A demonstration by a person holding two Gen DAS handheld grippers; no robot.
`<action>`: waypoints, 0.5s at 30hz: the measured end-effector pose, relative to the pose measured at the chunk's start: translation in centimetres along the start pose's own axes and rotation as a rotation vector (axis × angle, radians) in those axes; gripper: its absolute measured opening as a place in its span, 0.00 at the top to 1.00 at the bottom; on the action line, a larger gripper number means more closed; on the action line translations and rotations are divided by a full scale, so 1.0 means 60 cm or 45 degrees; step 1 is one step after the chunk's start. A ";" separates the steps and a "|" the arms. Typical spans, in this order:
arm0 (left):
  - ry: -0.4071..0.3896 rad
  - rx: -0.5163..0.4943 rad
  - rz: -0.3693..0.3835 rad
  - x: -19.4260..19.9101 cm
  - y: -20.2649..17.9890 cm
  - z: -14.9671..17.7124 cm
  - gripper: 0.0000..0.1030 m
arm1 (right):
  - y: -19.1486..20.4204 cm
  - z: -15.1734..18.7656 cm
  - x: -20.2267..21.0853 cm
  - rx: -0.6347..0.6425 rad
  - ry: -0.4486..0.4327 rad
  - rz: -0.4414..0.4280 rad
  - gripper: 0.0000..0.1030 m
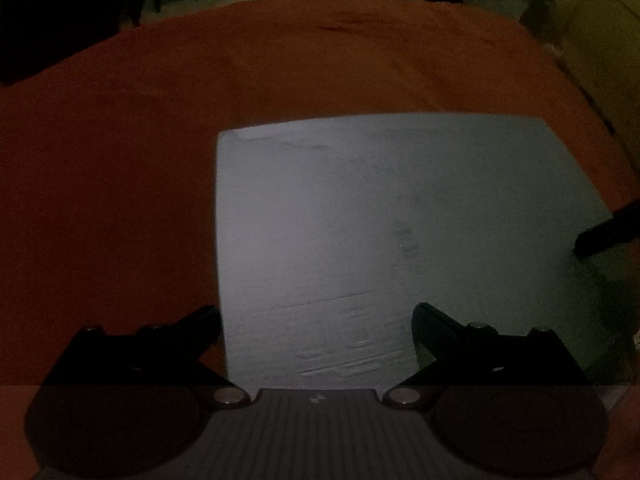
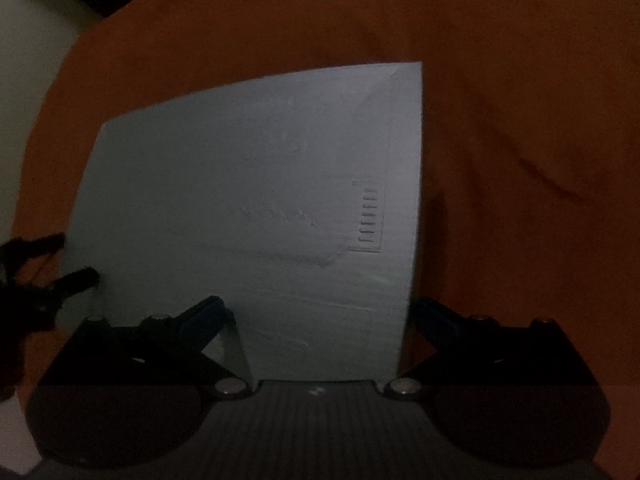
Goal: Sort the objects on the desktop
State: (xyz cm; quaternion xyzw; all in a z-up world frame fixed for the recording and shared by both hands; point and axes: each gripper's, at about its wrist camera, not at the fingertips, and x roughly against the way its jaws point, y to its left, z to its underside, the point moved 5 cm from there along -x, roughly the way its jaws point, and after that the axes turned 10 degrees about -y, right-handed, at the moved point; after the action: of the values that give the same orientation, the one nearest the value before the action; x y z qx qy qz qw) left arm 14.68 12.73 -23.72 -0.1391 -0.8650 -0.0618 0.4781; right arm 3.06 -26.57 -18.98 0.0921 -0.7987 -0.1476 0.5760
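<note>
Two grippers: both over one pale grey flat sheet point(image 1: 400, 220) on the orange-red cloth point(image 1: 120, 160); light is poor throughout.
Sheet: lies flat on the cloth, faint embossed marks on its face; whether it is a folder, a mat or a thin case I cannot tell.
Other desktop objects: none visible in either view — no bin or tray to sort into shows.
Left gripper point(image 1: 316, 320): jaws spread wide; the sheet's left edge runs just inside the left finger, and the right finger point(image 1: 430, 322) stands over the sheet's face.
Right gripper point(image 2: 320, 316): jaws spread wide; the sheet's right edge sits just inside the right finger, the left finger over the face.
Grasp: neither pair is closed on anything; contact with the sheet cannot be settled.
Key relation: the sheet extends straight ahead of both jaws, its near edge under the gripper bodies; each hand sits at its own corner of that edge, neither clearly nearer.
Cross-view: the left gripper's fingers show at the left rim of the right wrist view point(image 2: 72, 280).
Stage: fits either a sheet just laid down or one about to be lifted.
</note>
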 end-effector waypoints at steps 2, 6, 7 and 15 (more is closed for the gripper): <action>-0.010 -0.034 -0.013 0.007 -0.007 0.007 0.00 | 0.002 0.019 0.011 0.004 0.002 -0.011 0.00; 0.019 -0.125 0.069 0.007 -0.050 0.026 0.01 | 0.020 0.048 0.037 0.040 -0.018 -0.025 0.00; 0.035 -0.151 0.106 0.005 -0.065 0.032 0.01 | 0.028 0.056 0.044 0.068 -0.020 -0.022 0.00; -0.069 -0.206 -0.117 0.025 -0.020 0.028 0.01 | 0.045 0.087 0.038 0.121 -0.060 0.077 0.00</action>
State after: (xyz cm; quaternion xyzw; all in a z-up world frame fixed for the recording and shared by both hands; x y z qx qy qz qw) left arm 12.20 12.24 -23.31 -0.1389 -0.8752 -0.1497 0.4385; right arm -2.56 -24.06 -17.58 0.0917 -0.8206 -0.0941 0.5562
